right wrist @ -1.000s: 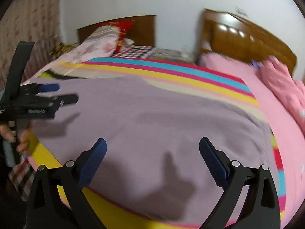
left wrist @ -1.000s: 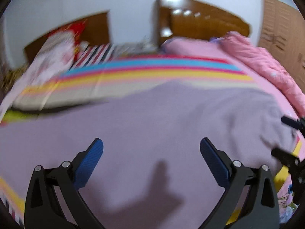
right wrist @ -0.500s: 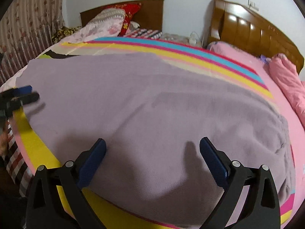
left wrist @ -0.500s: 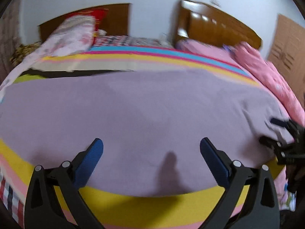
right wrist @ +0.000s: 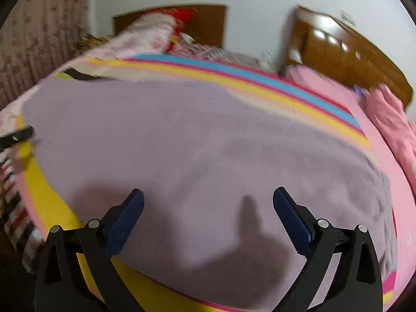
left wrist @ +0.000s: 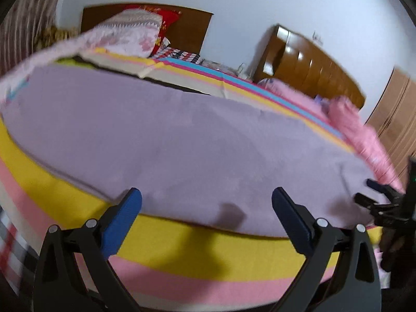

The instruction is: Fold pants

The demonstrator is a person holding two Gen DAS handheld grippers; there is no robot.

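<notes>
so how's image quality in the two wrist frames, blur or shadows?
Left wrist: motion smear on the pink blanket and headboard; gripper shadow on the purple pants. Right wrist: heavier blur over the striped sheet, glare on the headboard, broad shadow between the fingers.

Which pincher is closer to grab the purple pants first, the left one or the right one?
Probably the right. The right gripper hangs open directly over the purple pants. The left gripper, also open, sits back at their near edge, over the yellow stripe of the bedsheet.
</notes>
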